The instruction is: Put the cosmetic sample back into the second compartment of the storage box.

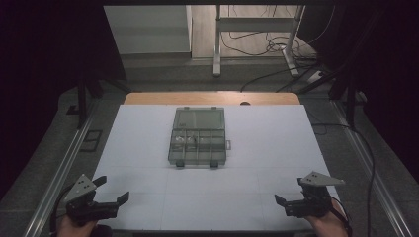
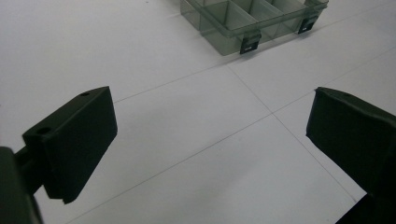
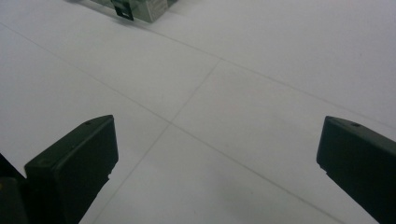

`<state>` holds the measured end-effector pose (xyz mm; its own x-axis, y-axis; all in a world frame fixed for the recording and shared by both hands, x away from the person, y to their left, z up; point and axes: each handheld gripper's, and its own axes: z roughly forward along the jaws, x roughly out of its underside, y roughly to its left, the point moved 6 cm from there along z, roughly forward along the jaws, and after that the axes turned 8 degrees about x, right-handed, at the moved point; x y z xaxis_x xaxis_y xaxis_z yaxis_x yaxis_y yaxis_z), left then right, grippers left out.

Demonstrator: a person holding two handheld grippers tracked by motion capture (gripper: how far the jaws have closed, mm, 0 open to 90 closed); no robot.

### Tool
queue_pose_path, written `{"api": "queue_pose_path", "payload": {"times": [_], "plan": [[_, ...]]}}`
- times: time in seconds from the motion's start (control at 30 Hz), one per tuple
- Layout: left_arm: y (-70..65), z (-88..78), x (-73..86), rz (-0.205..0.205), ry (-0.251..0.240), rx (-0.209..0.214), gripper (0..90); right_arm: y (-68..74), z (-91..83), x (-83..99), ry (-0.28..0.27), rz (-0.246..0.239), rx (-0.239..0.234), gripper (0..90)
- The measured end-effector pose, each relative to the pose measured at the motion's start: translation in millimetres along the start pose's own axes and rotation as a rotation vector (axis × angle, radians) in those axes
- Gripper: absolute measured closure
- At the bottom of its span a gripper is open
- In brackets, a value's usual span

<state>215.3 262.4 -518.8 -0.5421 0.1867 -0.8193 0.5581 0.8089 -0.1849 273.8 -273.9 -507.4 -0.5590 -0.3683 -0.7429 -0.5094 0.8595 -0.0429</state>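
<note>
A translucent grey compartment box (image 1: 197, 146) lies open in the middle of the white table mat (image 1: 257, 148), its lid (image 1: 199, 118) folded back away from me. Some small pale parts sit in its left compartments (image 1: 184, 140). My left gripper (image 1: 112, 188) hovers open at the near left corner, well short of the box. My right gripper (image 1: 290, 191) is open at the near right corner. In the left gripper view the box (image 2: 252, 23) is far ahead of that gripper (image 2: 210, 121), whose jaws stand wide apart. The right gripper (image 3: 217, 144) holds nothing, and a corner of the box (image 3: 140, 7) shows at the top.
Thin seam lines cross the mat (image 2: 261, 105). A wooden table edge (image 1: 148, 98) shows behind the mat. Metal rails (image 1: 64, 163) run along both sides. Cables (image 1: 276, 74) and desk legs (image 1: 216, 49) lie on the floor beyond.
</note>
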Motion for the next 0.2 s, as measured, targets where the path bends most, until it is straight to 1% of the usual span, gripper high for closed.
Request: {"api": "queue_pose_path", "payload": {"times": [0.1, 0.2], "plan": [[-0.2, 0.2, -0.1, 0.006, 0.004, -0.003, 2.3, -2.6, -2.8, -0.4, -0.031, 0.018, 0.017, 0.0], [-0.5, 0.5, -0.8, 0.006, 0.003, -0.001, 2.3, -2.5, 0.4, 1.1, -0.003, 0.017, 0.016, 0.0]]}}
